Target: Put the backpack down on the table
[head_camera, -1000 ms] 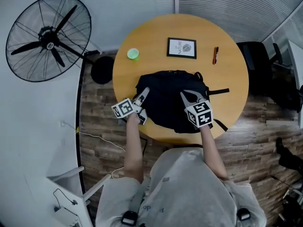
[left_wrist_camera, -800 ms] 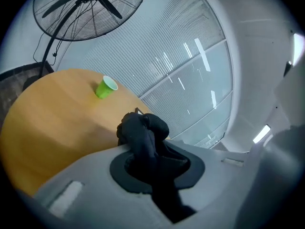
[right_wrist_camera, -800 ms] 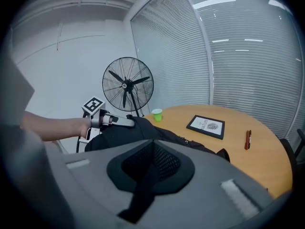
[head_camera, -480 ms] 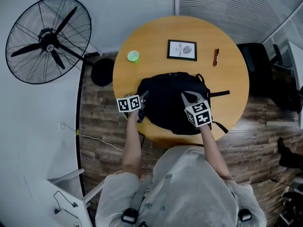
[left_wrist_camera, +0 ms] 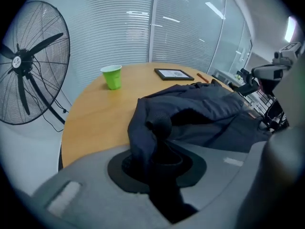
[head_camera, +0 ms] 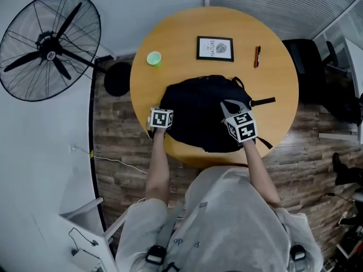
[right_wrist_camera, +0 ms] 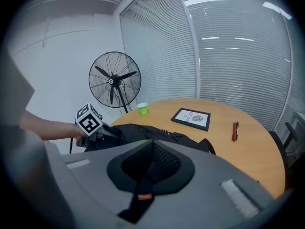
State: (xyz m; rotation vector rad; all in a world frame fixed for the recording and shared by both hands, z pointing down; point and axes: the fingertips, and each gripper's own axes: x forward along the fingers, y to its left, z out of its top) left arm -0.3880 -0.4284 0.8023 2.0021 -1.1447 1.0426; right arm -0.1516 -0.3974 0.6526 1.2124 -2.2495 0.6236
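Note:
The black backpack [head_camera: 198, 115] lies spread on the round wooden table [head_camera: 272, 55], toward its near edge. My left gripper [head_camera: 165, 123] is at the bag's left edge and points steeply down. In the left gripper view a bunched fold of the backpack [left_wrist_camera: 205, 113] runs between the jaws of the left gripper [left_wrist_camera: 162, 161], which are opening. My right gripper [head_camera: 228, 106] is over the bag's right side. In the right gripper view the right gripper [right_wrist_camera: 150, 168] is shut on a black mesh strap of the backpack [right_wrist_camera: 143, 132].
On the far half of the table stand a green cup [head_camera: 153, 58], a framed picture [head_camera: 215, 48] and a red pen [head_camera: 256, 56]. A large standing fan [head_camera: 48, 47] is at the left, and a black chair [head_camera: 306, 67] at the right of the table.
My left gripper has dropped and rolled, so its marker cube now faces up at the bag's left edge. The backpack has sunk flatter onto the table. The right gripper lowered slightly.

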